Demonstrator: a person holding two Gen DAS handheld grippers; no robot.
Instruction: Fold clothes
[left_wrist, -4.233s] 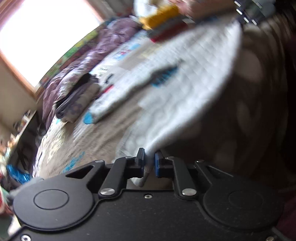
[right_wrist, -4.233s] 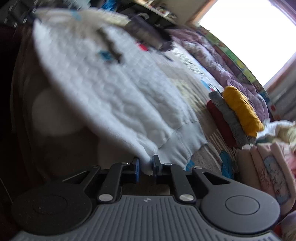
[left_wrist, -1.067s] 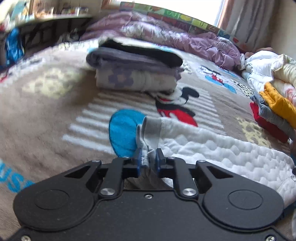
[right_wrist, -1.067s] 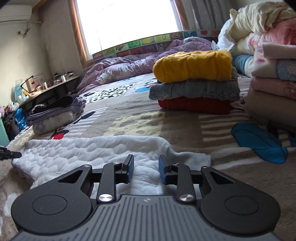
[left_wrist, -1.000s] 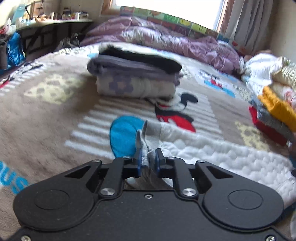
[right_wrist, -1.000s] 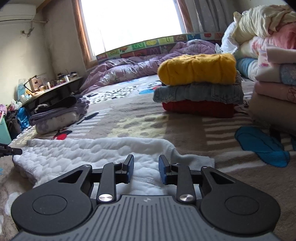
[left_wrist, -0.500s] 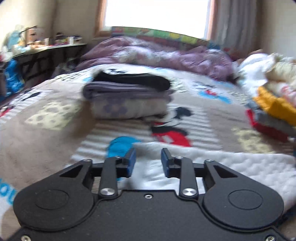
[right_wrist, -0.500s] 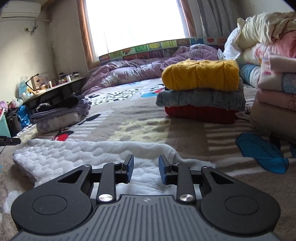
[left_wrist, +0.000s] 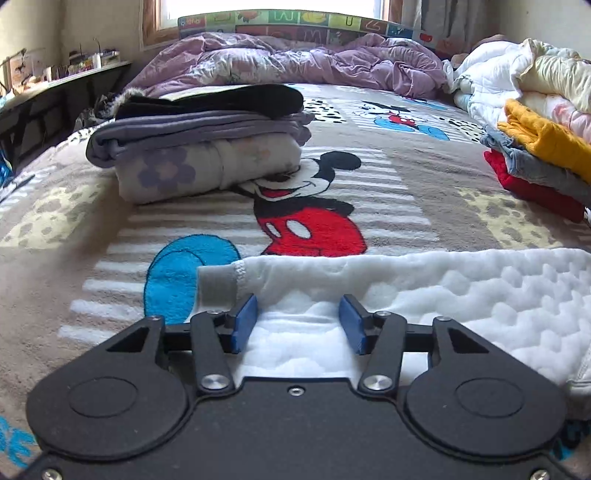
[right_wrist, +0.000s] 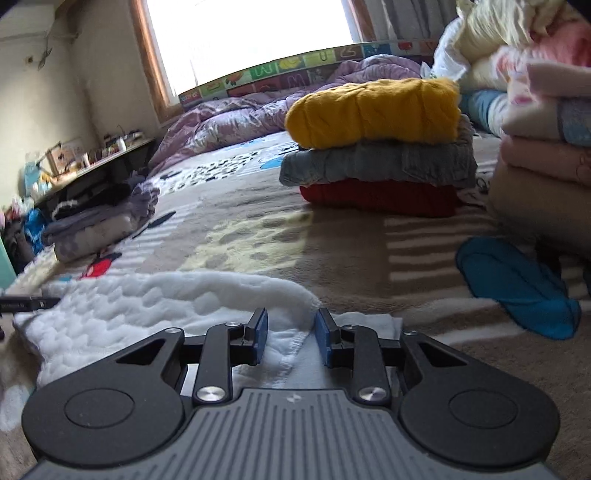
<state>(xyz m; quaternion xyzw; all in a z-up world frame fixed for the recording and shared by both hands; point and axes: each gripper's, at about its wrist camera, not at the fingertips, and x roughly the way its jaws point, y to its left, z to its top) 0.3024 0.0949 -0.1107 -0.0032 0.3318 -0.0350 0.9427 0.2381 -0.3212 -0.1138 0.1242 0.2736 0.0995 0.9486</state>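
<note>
- Left wrist view: left tool (left_wrist: 298, 324) has its jaws apart over the white top (left_wrist: 461, 291), lying flat near the bed's (left_wrist: 388, 206) front edge.
- Right tool (right_wrist: 290, 336) also gapes, empty, over the top's hem.

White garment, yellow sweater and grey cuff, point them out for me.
White garment (left_wrist: 480, 295), left wrist view, quilted top.
Yellow sweater (right_wrist: 373, 110), right wrist view, front fold.
Grey cuff (left_wrist: 217, 286), left wrist view, ribbed band.
</note>
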